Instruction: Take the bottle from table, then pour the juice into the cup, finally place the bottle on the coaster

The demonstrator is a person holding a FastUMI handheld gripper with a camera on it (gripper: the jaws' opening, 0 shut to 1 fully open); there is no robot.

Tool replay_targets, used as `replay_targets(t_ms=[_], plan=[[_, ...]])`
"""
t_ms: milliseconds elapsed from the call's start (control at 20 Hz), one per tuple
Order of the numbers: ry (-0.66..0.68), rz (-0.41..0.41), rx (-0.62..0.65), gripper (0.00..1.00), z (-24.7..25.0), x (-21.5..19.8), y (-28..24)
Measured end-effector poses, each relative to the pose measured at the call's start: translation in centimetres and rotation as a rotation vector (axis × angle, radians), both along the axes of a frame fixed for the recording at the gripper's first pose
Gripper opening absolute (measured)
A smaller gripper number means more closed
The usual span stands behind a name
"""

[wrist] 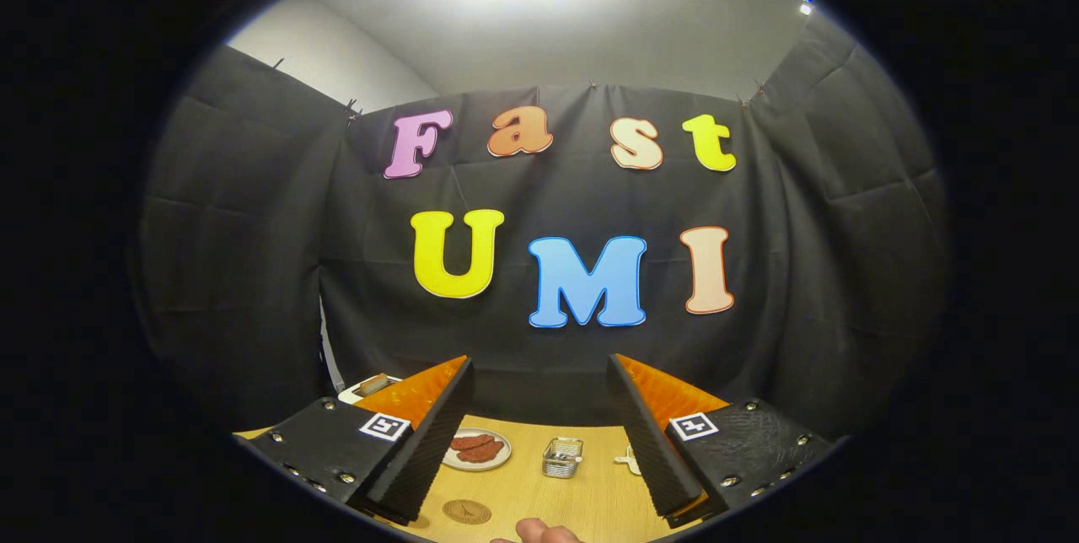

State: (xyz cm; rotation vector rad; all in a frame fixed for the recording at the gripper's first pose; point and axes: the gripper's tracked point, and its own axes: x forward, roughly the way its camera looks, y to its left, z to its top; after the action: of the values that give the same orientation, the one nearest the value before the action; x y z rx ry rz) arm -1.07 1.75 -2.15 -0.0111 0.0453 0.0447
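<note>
- The tongs (pixel 539 408) stand wide apart with nothing between them, held high and level so they look mostly at the booth's black cloth wall (pixel 253 231), with only a strip of the pale wooden worktop (pixel 590 501) below.
- No bottle or cup can be made out from here; where the bottle stands cannot be told.
- The small round wooden coaster with a dark printed mark (pixel 466 511) lies on the worktop between the fingers, close to the left one.
- Beyond it sits a small white round plate with reddish slices of food (pixel 478 449). Near the middle is a little shiny metal basket-like holder (pixel 562 457). A small pale cut-out piece (pixel 628 460) lies just beside the right finger.
- Part of a hand (pixel 546 533) shows low down, nearest the camera.
- By my reading the step in hand is finding and reaching the bottle, so the task has barely begun. Tipping the tongs downward would bring more of the worktop into sight first.
- The jaws should stay wide until they straddle the bottle's body, then close squarely on it.
- The plate and metal holder crowd the middle. The far edge of the worktop meets the cloth wall, so there is little room to swing beyond them.
</note>
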Motion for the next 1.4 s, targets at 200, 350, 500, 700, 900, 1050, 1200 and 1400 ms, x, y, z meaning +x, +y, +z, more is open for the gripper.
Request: replay_targets(t_ms=[200,350,500,700,900,1050,1200,1400], plan=[[-0.001,0.013,0.022,0.97,-1.2,-0.5,0.2],[0.007,0.021,0.012,0.96,-3.6,-1.2,0.3],[0.013,0.032,0.004,0.96,-7.1,-2.0,0.2],[0.012,0.024,0.027,0.97,-11.8,-3.3,-1.0],[0.002,0.019,0.063,0.97,-15.9,-5.2,-1.6],[-0.012,-0.011,0.055,0.97,-19.0,-6.6,-2.6],[0.002,-0.019,0.047,0.97,-23.1,-7.8,-2.5],[0.059,-0.013,0.067,0.97,-28.0,-8.1,-1.7]])
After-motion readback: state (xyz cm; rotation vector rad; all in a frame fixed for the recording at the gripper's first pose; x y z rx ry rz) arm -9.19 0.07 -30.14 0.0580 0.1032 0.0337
